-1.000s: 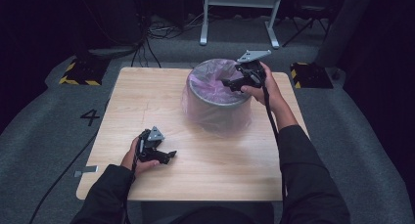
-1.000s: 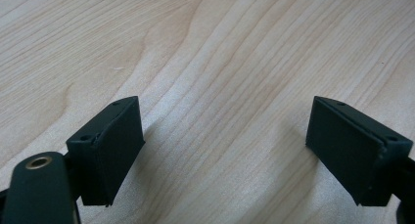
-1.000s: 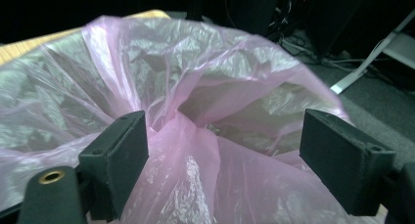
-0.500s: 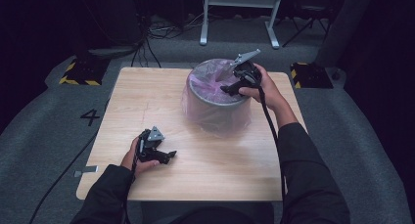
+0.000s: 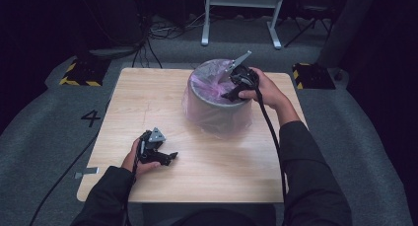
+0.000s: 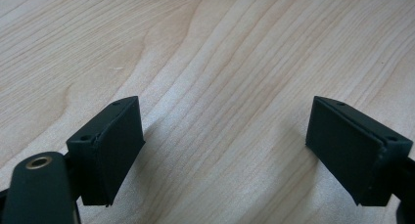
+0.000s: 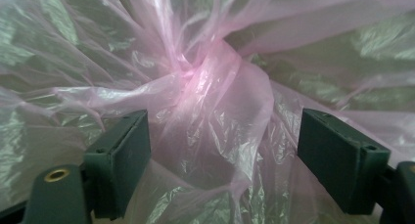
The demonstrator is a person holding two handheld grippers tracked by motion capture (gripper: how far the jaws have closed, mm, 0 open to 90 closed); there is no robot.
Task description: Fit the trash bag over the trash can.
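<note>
Here, one bin (image 5: 217, 105), one pink bag (image 7: 205, 87), two open tools.

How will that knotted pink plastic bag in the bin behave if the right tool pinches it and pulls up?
The pink plastic bag looks thin and crinkled, so it would probably crumple and stretch, not hold shape. Its twisted knot seems the firmest spot to pinch. It drapes over the grey bin, so pulling may tug the liner free or lift the bin; weight can't be judged.
</note>
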